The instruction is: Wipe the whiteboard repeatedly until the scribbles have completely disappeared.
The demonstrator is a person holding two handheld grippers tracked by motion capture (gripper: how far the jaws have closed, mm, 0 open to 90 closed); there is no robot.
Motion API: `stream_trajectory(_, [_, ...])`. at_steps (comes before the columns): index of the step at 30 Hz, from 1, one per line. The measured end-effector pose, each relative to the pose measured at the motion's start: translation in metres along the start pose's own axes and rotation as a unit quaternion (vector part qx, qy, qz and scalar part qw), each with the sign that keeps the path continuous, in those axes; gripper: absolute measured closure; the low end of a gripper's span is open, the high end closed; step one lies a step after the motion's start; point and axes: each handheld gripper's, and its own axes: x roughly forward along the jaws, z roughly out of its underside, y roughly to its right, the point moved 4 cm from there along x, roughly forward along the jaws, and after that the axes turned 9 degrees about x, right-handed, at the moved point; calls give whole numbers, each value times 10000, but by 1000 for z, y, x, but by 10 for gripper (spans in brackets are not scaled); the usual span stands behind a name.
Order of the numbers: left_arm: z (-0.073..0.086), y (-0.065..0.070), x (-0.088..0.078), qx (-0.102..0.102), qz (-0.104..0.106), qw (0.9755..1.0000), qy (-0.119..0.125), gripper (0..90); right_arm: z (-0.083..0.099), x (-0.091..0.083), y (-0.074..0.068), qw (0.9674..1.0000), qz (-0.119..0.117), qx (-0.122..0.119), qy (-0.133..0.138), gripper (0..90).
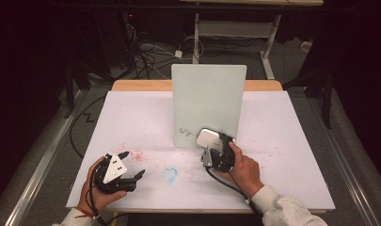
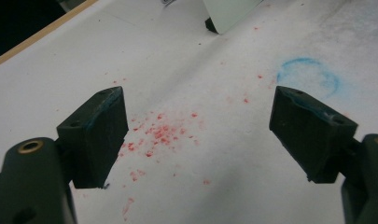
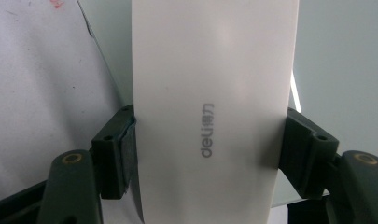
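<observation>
Right gripper (image 3: 210,154): clamping a white eraser block (image 3: 214,112) across its width, both pads pressing on its long sides, printed brand mark facing the camera. In the high view, same gripper (image 1: 215,149) holding the eraser (image 1: 208,138) flat against the lower right part of an upright whiteboard (image 1: 209,103), beside a small dark scribble (image 1: 186,132) near the board's bottom edge. Hand (image 1: 243,167) gripping the tool from behind, grey sleeve (image 1: 284,209) entering at the table's near edge.

Left gripper (image 1: 131,165): jaws standing wide apart, holding nothing, hovering low over the table's near left part. In the left gripper view (image 2: 198,135), bare sheet between the pads, scattered with red specks (image 2: 161,133). Blue ring mark (image 2: 309,77) lying just beyond the right-hand jaw; seen from above (image 1: 170,174) sitting near the middle of the near edge, between the two hands.

Whiteboard standing upright at the middle of the table (image 1: 282,141), close to its far edge. Table covered in white sheet, wooden rim (image 1: 141,85) showing along the far side. Cables (image 1: 146,56) lying on the floor beyond.
</observation>
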Motion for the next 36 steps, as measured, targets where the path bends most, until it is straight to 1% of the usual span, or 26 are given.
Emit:
stream_trajectory(1, [0, 0, 0, 13, 8, 10000, 2, 186, -1, 0, -1, 10000, 8, -2, -41, 307])
stream_trajectory(3, [-1, 1, 1, 5, 14, 10000, 9, 186, -7, 0, -5, 9999, 78, -98, 29, 307])
stream_trajectory(4, [-1, 1, 1, 10, 18, 10000, 7, 186, -12, 1, -8, 9999, 74, -122, 87, 307])
stream_trajectory(5, [-1, 1, 1, 6, 20, 10000, 14, 186, -16, 1, -11, 9999, 23, -119, 74, 307])
stream_trajectory(6, [-1, 1, 1, 6, 27, 10000, 15, 186, -21, 2, -14, 9998, 22, -142, 109, 307])
stream_trajectory(10, [0, 0, 1, -1, 38, 10000, 12, 186, -39, 4, -26, 9994, -12, -280, 198, 306])
stream_trajectory(12, [0, 0, 0, -11, 36, 10000, 26, 186, -49, 5, -30, 9993, -18, -257, 270, 306])
stream_trajectory(15, [2, -1, -1, -41, 38, 10000, 32, 186, -59, 5, -34, 9992, -16, -294, 281, 306])
stream_trajectory(16, [2, -1, -2, -57, 33, 10000, 39, 186, -62, 6, -36, 9991, 6, -253, 334, 306])
stream_trajectory(17, [2, -1, -2, -93, 27, 9999, 61, 186, -65, 6, -36, 9992, -27, -254, 319, 306])
stream_trajectory(18, [2, -1, -2, -82, 31, 9999, 51, 186, -69, 6, -37, 9991, -44, -256, 346, 306])
stream_trajectory(22, [1, 0, 0, -55, 52, 10000, 49, 186, -79, 7, -41, 9993, -11, -211, 303, 306])
stream_trajectory(23, [1, 0, 0, -48, 55, 10000, 41, 186, -79, 7, -42, 9994, -18, -204, 282, 305])
stream_trajectory(24, [1, 0, 0, -49, 57, 10000, 36, 186, -80, 8, -42, 9992, 48, -188, 358, 306])
stream_trajectory(25, [2, 0, 0, -35, 59, 10000, 31, 186, -79, 7, -41, 9994, -17, -191, 284, 306])
stream_trajectory(26, [2, 0, -1, -39, 57, 10000, 25, 186, -77, 7, -40, 9994, -56, -194, 279, 306])
stream_trajectory(28, [2, 0, -1, -64, 53, 10000, 39, 186, -72, 6, -38, 9995, -52, -209, 239, 306])
stream_trajectory(31, [2, 1, -1, -69, 44, 10000, 26, 186, -60, 5, -32, 9997, -67, -221, 122, 306])
stream_trajectory(36, [1, 1, -3, -75, 11, 10000, 37, 186, -35, 3, -17, 9999, 2, -118, -25, 306])
